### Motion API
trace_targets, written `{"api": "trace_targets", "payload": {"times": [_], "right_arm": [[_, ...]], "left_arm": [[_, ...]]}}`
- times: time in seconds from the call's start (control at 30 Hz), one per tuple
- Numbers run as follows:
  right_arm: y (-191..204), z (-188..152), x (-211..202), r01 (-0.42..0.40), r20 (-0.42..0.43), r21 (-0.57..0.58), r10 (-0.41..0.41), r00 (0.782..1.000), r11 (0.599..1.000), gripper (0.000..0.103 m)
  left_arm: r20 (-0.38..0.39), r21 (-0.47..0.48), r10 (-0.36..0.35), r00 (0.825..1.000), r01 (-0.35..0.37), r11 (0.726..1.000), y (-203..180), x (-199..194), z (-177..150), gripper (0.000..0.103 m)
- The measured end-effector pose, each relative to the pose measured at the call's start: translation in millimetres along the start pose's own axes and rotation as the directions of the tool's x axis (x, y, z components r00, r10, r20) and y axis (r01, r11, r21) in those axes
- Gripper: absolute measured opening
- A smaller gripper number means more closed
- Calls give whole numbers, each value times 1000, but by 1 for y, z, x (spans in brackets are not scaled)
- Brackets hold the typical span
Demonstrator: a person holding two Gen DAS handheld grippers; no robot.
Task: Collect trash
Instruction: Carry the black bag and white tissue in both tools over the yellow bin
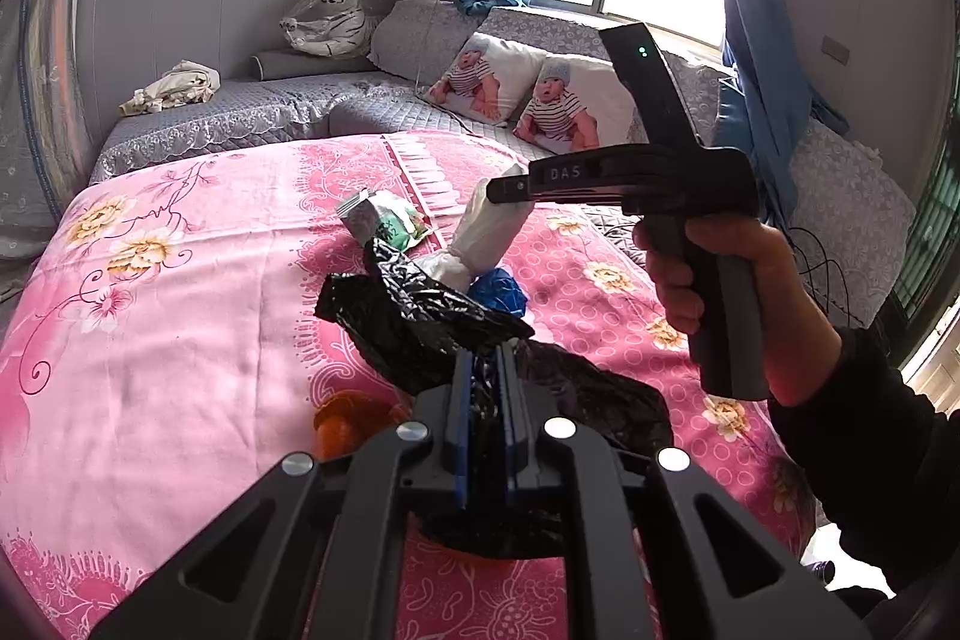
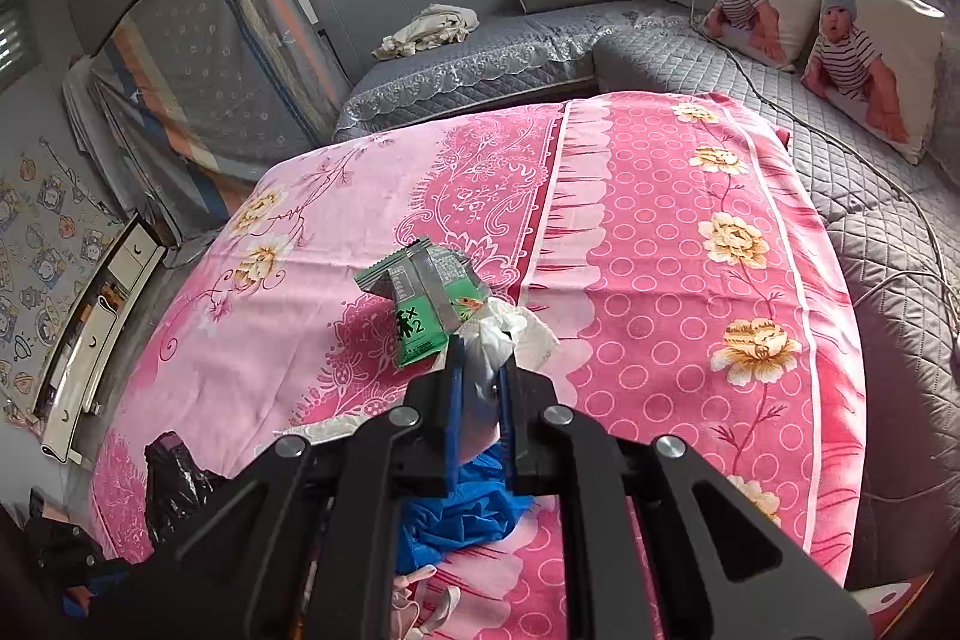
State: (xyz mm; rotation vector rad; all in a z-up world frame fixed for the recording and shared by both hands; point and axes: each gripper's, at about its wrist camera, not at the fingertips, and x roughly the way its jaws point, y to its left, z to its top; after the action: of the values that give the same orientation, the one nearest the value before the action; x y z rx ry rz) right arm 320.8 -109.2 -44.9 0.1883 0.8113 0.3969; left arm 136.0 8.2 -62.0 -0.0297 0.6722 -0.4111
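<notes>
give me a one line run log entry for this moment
left gripper: shut on black trash bag | right gripper: shut on white wrapper | green packet: loose on pink bedspread

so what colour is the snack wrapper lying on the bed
Green and silver foil snack wrapper with white panels and black print; clearest in the right wrist view.

Pink flowered bed cover (image 2: 660, 232)

On it lie a green wrapper (image 2: 420, 304), a blue bag (image 2: 462, 514) nearer, and an orange thing (image 1: 336, 427) near left.
</notes>
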Motion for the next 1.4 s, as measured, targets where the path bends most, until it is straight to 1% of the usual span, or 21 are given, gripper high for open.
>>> {"api": "trace_targets", "payload": {"times": [0.1,0.3,0.5,0.67,0.83,1.07,1.4], "right_arm": [[-1,2,-11,5,22,7,-5,1000,1000,9],[1,6,-38,9,76,17,-11,997,1000,9],[4,9,-63,14,120,16,-16,993,1000,8],[12,8,-79,24,145,1,-24,989,1000,8],[19,6,-94,36,166,-17,-32,986,999,8],[24,2,-117,45,191,-33,-38,981,998,8],[3,-8,-141,69,205,-3,-67,976,998,8]], "left_arm": [[15,-16,13,1000,-13,1000,7,-13,-2,7],[49,-57,69,996,-66,996,25,-43,-6,7],[77,-104,135,988,-126,986,45,-69,-13,7],[96,-126,168,981,-156,980,54,-85,-17,7],[116,-134,183,976,-167,977,58,-96,-18,7],[133,-138,185,974,-166,976,57,-103,-18,7],[121,-125,162,979,-147,981,48,-96,-14,7]]}}
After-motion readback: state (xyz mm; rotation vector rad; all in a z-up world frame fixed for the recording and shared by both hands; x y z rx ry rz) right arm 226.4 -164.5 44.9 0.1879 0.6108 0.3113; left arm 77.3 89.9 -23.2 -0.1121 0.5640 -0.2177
